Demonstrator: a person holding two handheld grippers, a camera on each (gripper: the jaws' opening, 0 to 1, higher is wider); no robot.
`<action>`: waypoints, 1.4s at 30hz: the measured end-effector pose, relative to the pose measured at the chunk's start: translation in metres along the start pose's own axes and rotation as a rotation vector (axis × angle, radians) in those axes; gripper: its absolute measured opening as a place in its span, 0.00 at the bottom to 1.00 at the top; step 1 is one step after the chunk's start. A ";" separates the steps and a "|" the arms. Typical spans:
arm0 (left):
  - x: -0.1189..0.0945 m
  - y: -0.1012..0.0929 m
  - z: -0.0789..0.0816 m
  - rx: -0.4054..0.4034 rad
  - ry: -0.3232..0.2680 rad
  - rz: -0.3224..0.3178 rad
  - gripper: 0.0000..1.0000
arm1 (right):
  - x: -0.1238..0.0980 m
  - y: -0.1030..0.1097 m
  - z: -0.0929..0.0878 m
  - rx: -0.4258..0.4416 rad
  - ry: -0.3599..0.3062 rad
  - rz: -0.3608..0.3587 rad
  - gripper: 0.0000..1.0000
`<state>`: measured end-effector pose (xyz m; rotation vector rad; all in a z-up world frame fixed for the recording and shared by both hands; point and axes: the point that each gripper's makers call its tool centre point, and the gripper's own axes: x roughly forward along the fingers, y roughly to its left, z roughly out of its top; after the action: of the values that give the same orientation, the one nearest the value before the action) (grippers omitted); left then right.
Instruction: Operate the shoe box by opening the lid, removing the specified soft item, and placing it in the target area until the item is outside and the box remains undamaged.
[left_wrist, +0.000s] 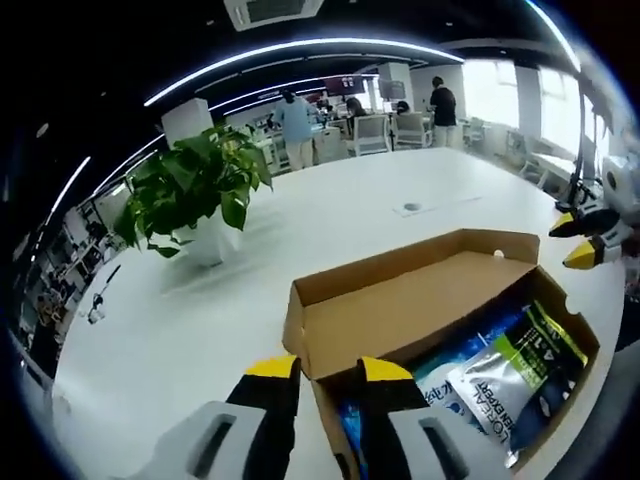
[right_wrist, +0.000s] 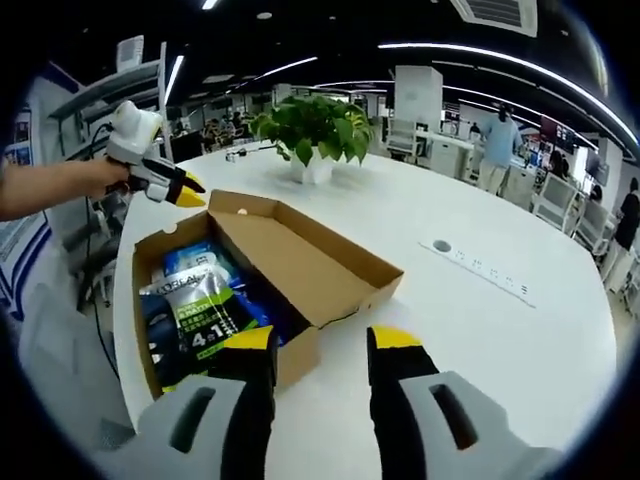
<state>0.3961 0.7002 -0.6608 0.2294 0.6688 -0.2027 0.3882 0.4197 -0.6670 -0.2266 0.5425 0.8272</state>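
An open brown shoe box (left_wrist: 400, 320) (right_wrist: 345, 295) lies on the white table (left_wrist: 200, 330) (right_wrist: 500, 340). Its lid panel (right_wrist: 285, 260) slants over one side of the inside. Beside it lie a silver-green soft pouch (left_wrist: 515, 375) (right_wrist: 205, 310) and blue packs (left_wrist: 470, 350) (right_wrist: 190, 262). My left gripper (left_wrist: 328, 368) is open, its jaws on either side of a box corner; a hand holds it at the box's far end (right_wrist: 180, 190). My right gripper (right_wrist: 322, 339) is open at the opposite corner, and its yellow tips (left_wrist: 578, 240) sit just off the box.
A potted green plant (left_wrist: 200, 190) (right_wrist: 315, 130) stands on the table beyond the box. A round socket plate (left_wrist: 411, 208) (right_wrist: 441, 246) is set in the tabletop. The table edge runs close along the box's pouch side. People and chairs (left_wrist: 370, 130) are far behind.
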 end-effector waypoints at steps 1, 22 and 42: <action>-0.002 -0.003 0.000 -0.001 0.000 -0.007 0.24 | -0.001 0.002 0.000 0.000 -0.002 0.003 0.36; -0.027 -0.073 -0.040 -0.042 0.100 -0.180 0.27 | -0.036 0.045 -0.015 -0.019 0.006 0.040 0.44; -0.018 -0.118 -0.074 -0.267 0.270 -0.385 0.25 | -0.043 0.075 -0.035 0.065 0.019 0.075 0.45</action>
<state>0.3079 0.6100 -0.7228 -0.1351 0.9972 -0.4523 0.2955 0.4282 -0.6721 -0.1552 0.5972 0.8791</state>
